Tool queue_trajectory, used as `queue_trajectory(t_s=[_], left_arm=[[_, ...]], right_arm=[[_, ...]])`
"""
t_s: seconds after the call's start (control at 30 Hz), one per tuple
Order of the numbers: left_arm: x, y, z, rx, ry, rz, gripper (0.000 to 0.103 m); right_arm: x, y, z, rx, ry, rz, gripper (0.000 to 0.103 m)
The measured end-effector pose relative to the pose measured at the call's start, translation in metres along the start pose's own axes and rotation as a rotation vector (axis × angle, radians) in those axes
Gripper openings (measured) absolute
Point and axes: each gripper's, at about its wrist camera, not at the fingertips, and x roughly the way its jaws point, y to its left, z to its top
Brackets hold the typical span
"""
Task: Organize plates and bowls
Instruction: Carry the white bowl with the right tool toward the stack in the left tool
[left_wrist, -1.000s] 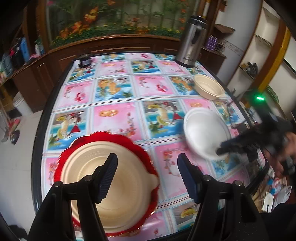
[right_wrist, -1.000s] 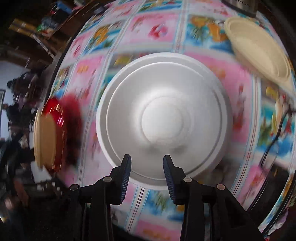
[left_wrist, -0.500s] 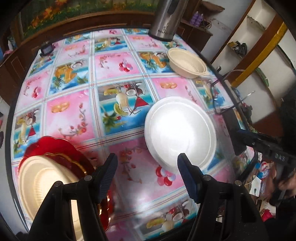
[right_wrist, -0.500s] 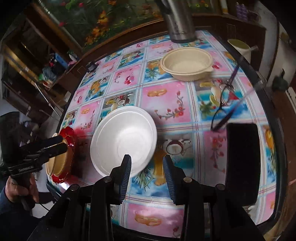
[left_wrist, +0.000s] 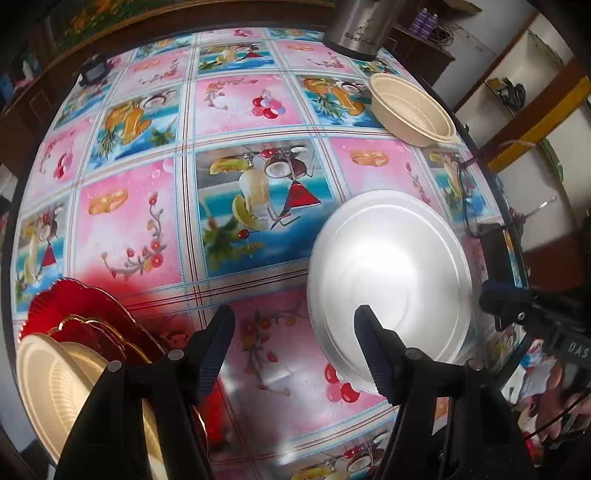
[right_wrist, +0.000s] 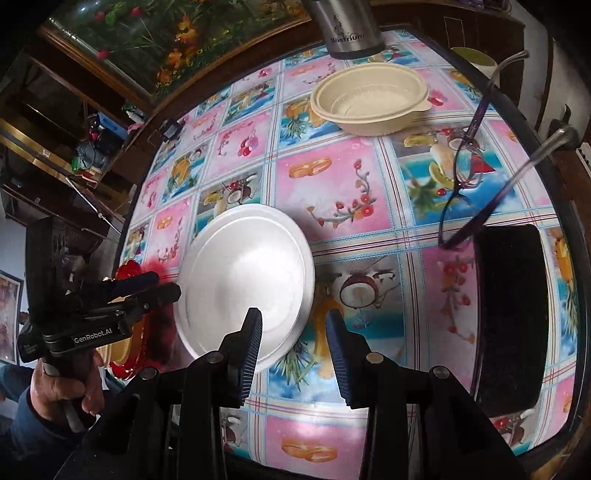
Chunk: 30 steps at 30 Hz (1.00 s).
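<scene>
A white foam plate (left_wrist: 391, 284) lies on the flowered tablecloth near the table's front edge. My left gripper (left_wrist: 294, 317) hangs open above the cloth just left of it, its right finger overlapping the plate's near rim in the picture. At the lower left a cream plate (left_wrist: 55, 384) rests on a red scalloped plate (left_wrist: 85, 310). A cream bowl (right_wrist: 369, 98) stands at the back. My right gripper (right_wrist: 293, 321) is open with a narrow gap and nothing in it, over the white plate's (right_wrist: 243, 280) right near edge. My left gripper (right_wrist: 166, 284) shows at that view's left.
A steel thermos (right_wrist: 347, 26) stands behind the cream bowl. Purple glasses (right_wrist: 465, 170) and a flat black object (right_wrist: 509, 314) lie to the right of the white plate. A small dark object (left_wrist: 92, 72) sits at the far left corner. The table's dark rim (left_wrist: 509, 229) runs close by.
My left gripper has swung from over the red and cream plates toward the white plate. My right gripper has drawn back from close above the white plate and rolled. Both stay open.
</scene>
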Motion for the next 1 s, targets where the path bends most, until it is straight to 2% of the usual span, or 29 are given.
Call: queue_trajectory(t_s=[0.07, 0.13, 0.17, 0.2, 0.23, 0.27, 0.43, 0.67, 0.83, 1.0], left_arm=[[0.003, -0.001, -0.001, 0.007, 0.0, -0.003, 0.062], [0.006, -0.004, -0.002, 0.018, 0.004, -0.012, 0.047], [0.009, -0.006, -0.003, 0.023, 0.015, -0.021, 0.035], [0.012, -0.008, -0.004, 0.03, 0.024, -0.026, 0.026], [0.014, -0.01, -0.006, 0.037, 0.029, -0.026, 0.023], [0.015, -0.012, -0.008, 0.046, 0.031, -0.029, 0.021], [0.009, -0.02, -0.014, 0.096, 0.008, -0.008, 0.02], [-0.014, -0.016, -0.019, 0.1, -0.045, 0.018, 0.02], [-0.045, -0.004, -0.024, 0.083, -0.103, 0.041, 0.021], [-0.079, 0.021, -0.035, 0.021, -0.153, 0.053, 0.025]], right_arm=[[0.009, 0.0, 0.001, 0.004, 0.017, -0.003, 0.039], [0.017, -0.001, 0.002, 0.008, 0.035, -0.016, 0.039], [0.022, -0.002, 0.002, 0.016, 0.043, -0.006, 0.039], [0.025, -0.003, 0.002, 0.027, 0.046, -0.001, 0.035], [0.028, -0.004, 0.002, 0.036, 0.052, 0.001, 0.017], [0.032, -0.004, 0.002, 0.044, 0.063, 0.0, 0.013], [0.032, 0.001, 0.001, 0.056, 0.059, -0.006, 0.009], [0.017, 0.015, 0.002, 0.04, 0.047, 0.03, 0.009], [-0.001, 0.042, 0.008, -0.02, 0.03, 0.057, 0.009], [-0.012, 0.081, 0.016, -0.102, 0.025, 0.095, 0.009]])
